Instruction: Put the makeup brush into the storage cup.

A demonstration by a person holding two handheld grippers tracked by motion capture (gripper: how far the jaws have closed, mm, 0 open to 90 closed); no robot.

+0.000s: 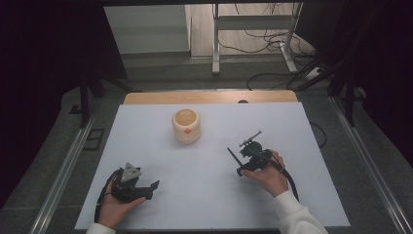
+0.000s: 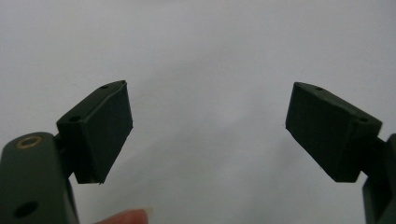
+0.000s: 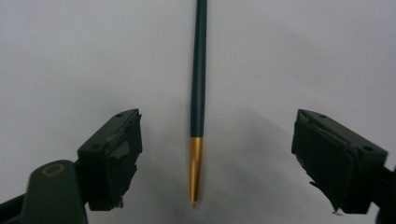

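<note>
Right gripper [image 3: 205,163] fingers released, spread either side of pen [image 3: 199,93], not touching; pen lies on bench [image 1: 195,165], gold tip toward gripper, at 4 o'clock from cup [image 1: 186,126]. Left gripper [image 2: 208,135] fingers released, empty, at 7 o'clock from cup
</note>
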